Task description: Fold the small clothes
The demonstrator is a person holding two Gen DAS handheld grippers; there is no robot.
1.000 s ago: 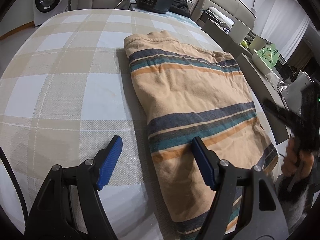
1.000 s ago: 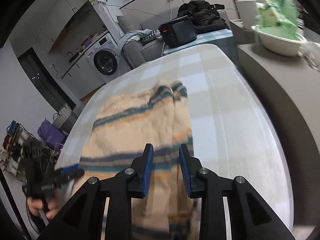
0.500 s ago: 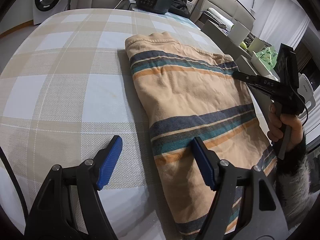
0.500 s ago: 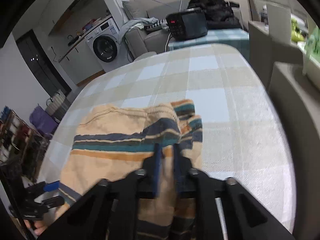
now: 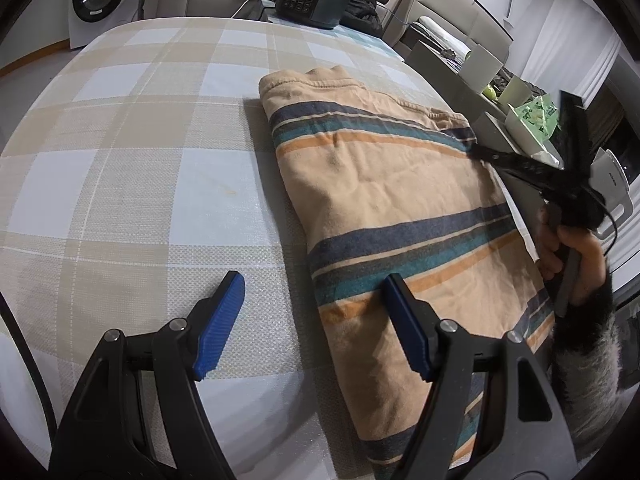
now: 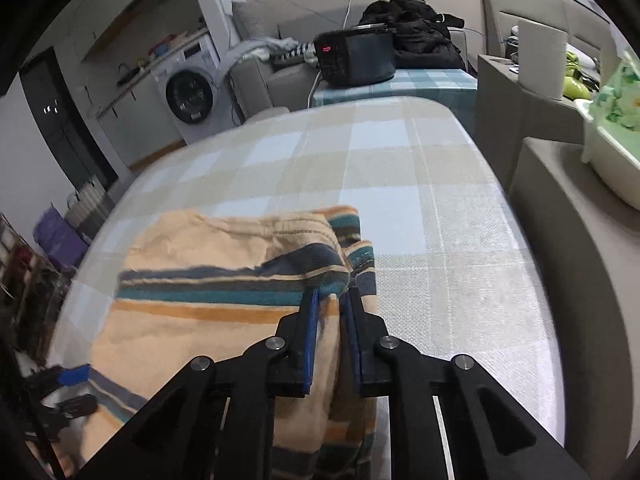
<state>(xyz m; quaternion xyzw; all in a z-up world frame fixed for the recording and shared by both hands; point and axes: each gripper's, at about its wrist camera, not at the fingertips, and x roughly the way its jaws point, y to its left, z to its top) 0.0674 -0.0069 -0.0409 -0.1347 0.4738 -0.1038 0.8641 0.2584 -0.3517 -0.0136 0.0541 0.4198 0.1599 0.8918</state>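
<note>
- The left gripper hovered at the near edge of the checked table, its blue pads standing wide apart; the left pad sat over bare cloth cover, the right pad over the near left edge of the garment, and nothing was pinched between them.
- The folded striped garment lay right of centre on the table, in the left wrist view its long axis running from the far left toward the near right, with a hemmed, gathered edge at the far end.
- The garment was peach-tan, soft and lightly creased, crossed by bands of navy, teal and orange; one band group lay near the far end, another near the middle, and a third at the near end.
- The right gripper sat at the garment's far right corner, its jaws narrow and opening, with a raised fold of striped cloth between the pads.
- In the right wrist view that corner was lifted into a ridge above the rest of the garment, which lay flat.
- A hand in a furry dark cuff held the right gripper's handle at the table's right edge.
</note>
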